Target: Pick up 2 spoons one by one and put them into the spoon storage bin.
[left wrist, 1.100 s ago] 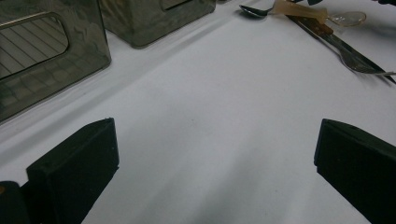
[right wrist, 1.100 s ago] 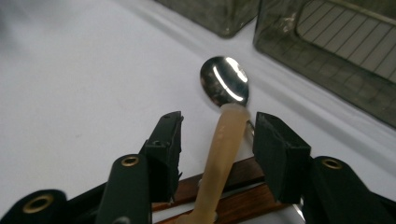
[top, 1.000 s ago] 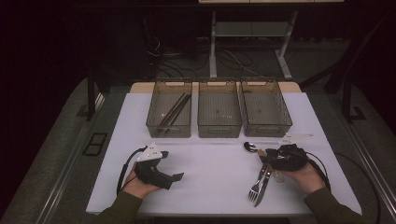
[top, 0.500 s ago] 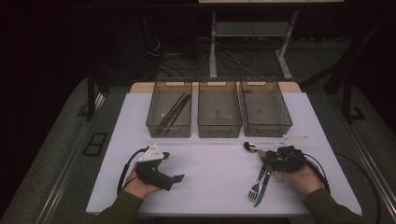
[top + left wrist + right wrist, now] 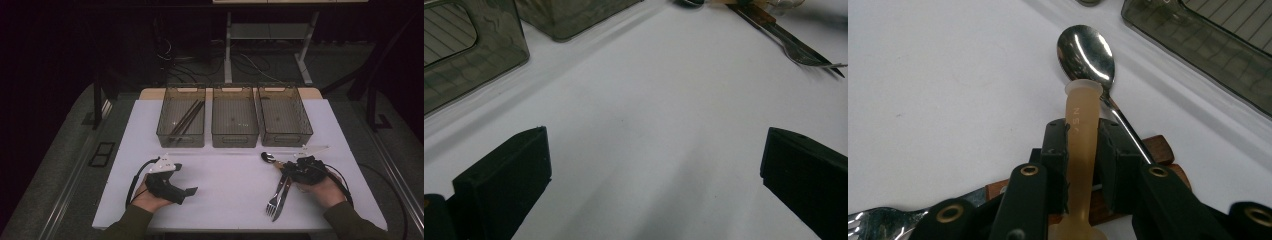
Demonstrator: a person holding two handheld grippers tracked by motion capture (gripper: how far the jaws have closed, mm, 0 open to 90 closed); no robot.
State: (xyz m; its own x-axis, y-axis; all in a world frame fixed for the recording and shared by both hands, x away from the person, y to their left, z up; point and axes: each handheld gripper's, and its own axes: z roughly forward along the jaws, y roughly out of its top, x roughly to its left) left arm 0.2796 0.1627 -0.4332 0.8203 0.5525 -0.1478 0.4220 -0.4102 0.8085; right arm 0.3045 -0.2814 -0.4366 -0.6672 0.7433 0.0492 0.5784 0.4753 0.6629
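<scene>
Right gripper (image 5: 1082, 145): jaws drawn narrow and clamped on a translucent amber plastic handle (image 5: 1080, 135), flared at its free end. What utensil the handle belongs to cannot be told; its far part runs under the gripper body.

Landmark: the polished steel spoon (image 5: 1087, 52). The amber handle's flared end lies over the base of the spoon's bowl, and the spoon's thin stem passes just beside the right jaw. Under the gripper lie brown wooden-handled pieces (image 5: 1158, 145); silver fork tines (image 5: 868, 220) show at the near left of the spoon.

Risk, as judged: a lift from here may drag or flick the spoon, since handle and stem appear to touch or nearly so. The smooth, rounded handle could also pivot between the jaws and drop onto the cutlery pile.

Left gripper (image 5: 172, 182): jaws spread wide, holding nothing, resting on the white tabletop (image 5: 230, 175) well to the left of the spoon. No hazard there.

Beyond the spoon stand three smoky transparent plastic bins (image 5: 234, 122). The leftmost holds dark sticks (image 5: 186, 120), probably chopsticks. Small items in the middle bin are too faint to identify. The room behind is dark.
</scene>
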